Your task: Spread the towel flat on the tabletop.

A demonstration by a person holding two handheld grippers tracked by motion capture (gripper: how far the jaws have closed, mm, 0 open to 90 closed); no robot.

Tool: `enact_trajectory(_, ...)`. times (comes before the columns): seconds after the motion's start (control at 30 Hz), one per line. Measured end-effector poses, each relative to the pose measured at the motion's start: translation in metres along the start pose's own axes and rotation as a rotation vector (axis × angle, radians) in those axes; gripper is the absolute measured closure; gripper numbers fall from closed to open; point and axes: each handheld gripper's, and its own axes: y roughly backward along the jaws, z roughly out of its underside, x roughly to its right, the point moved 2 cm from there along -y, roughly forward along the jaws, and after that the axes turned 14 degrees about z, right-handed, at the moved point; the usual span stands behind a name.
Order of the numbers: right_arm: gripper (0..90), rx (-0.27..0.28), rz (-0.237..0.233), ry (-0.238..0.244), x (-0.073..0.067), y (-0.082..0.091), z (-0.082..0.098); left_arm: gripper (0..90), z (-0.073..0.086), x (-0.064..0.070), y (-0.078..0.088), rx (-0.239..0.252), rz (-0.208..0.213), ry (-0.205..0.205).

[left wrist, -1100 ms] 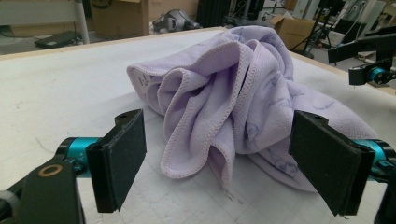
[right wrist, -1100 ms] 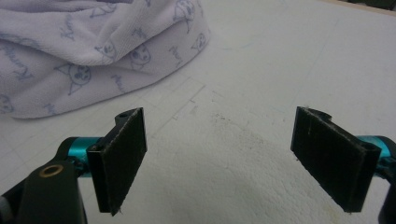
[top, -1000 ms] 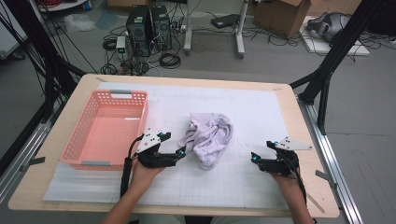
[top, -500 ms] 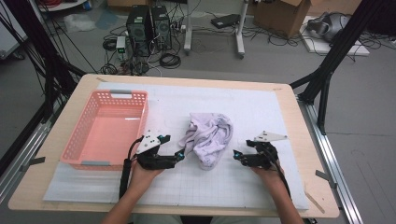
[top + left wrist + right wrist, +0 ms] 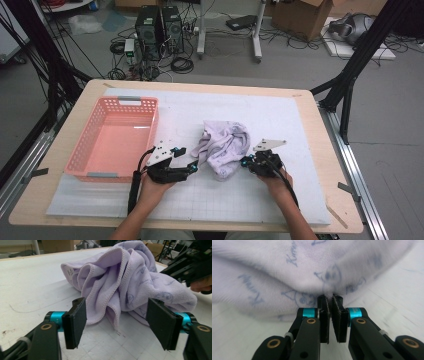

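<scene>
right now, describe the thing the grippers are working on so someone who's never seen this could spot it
On the white mat covering the wooden table, look right of the pink basket. The crumpled lilac towel lies between the two grippers. It's the only soft thing there, printed with faint blue cat doodles.

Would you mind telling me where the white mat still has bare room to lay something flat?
The widest bare stretch is the far part of the white mat, beyond the lilac towel and right of the pink basket. The near strip in front of both hands is also bare. It is crowded mid-mat, where the left gripper and right gripper flank the towel.
</scene>
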Motion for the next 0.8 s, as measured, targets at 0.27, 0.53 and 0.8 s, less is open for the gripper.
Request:
enact_trajectory(0.27,85.7,-0.004,0.025,-0.002,0.017,0.048,0.033,36.9,0.001,-0.001,-0.002,-0.002,-0.003,0.003)
enact_trajectory(0.53,76.1,-0.039,0.007,0.02,0.017,0.082,0.053,37.7,0.002,-0.001,-0.002,-0.014,0.002,0.003)
enact_trajectory(0.8,53.4,0.127,0.11,-0.074,0.028,0.062,0.004,37.6,0.002,-0.002,-0.003,-0.019,0.004,0.001)
